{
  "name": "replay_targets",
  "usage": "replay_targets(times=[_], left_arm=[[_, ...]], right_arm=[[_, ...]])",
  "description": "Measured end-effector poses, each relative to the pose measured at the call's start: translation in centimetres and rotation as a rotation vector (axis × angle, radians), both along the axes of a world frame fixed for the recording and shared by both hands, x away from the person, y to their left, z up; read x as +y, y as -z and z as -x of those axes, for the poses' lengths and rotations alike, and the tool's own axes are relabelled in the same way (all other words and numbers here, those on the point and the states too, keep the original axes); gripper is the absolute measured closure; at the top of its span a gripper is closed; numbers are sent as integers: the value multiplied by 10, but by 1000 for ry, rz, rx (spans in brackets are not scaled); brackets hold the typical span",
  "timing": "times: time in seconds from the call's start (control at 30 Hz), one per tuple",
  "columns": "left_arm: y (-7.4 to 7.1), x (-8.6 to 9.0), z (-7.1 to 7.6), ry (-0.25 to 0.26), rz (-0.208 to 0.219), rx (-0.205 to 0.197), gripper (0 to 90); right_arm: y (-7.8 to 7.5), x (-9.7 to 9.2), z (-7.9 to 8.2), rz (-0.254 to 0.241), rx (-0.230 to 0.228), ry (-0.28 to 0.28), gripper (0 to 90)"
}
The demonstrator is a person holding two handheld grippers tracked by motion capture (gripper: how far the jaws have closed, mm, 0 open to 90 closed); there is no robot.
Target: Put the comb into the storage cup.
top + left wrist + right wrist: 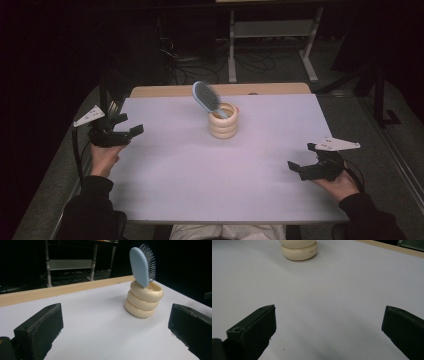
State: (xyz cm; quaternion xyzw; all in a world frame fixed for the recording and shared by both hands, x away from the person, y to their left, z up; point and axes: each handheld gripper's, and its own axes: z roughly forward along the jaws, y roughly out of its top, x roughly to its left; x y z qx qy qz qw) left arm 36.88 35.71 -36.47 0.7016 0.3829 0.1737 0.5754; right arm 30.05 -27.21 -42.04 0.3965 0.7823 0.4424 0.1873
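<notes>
white table [200,180] first: the cream ringed holder [223,121] sits toward the far middle, with the blue hairbrush [206,96] standing in it, head up, long axis tilted back-left. left gripper [131,126] looks a bit nearer than the right gripper [302,157], brush off to its right. both rest low near the table's side edges, jaws spread wide, holding nothing.

The only obstacle on the table [200,175] was the cream ringed holder [223,121], set near the far edge at mid-width, with the hairbrush [206,96] leaning out of it toward the far-left corner. Open surface lay between it and both the left gripper [125,125] and right gripper [301,156], jaws spread.
</notes>
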Motion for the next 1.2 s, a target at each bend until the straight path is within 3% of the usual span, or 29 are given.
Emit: replay_targets(times=[0.17,0.53,0.77,0.9,1.2], left_arm=[[6,6,8,-7,3,-8,0],[17,9,30,-26,-47,-47,0],[31,14,38,-59,-83,-9,0],[33,16,45,-77,-120,-17,0],[34,21,47,-68,-97,-16,0]], right_arm=[[0,0,0,-1,1,0,0],[0,-1,0,-5,-1,3,0],[-1,-3,1,-13,-4,8,0],[-1,-6,2,-17,-11,16,0],[-2,-14,3,-38,-15,32,0]])
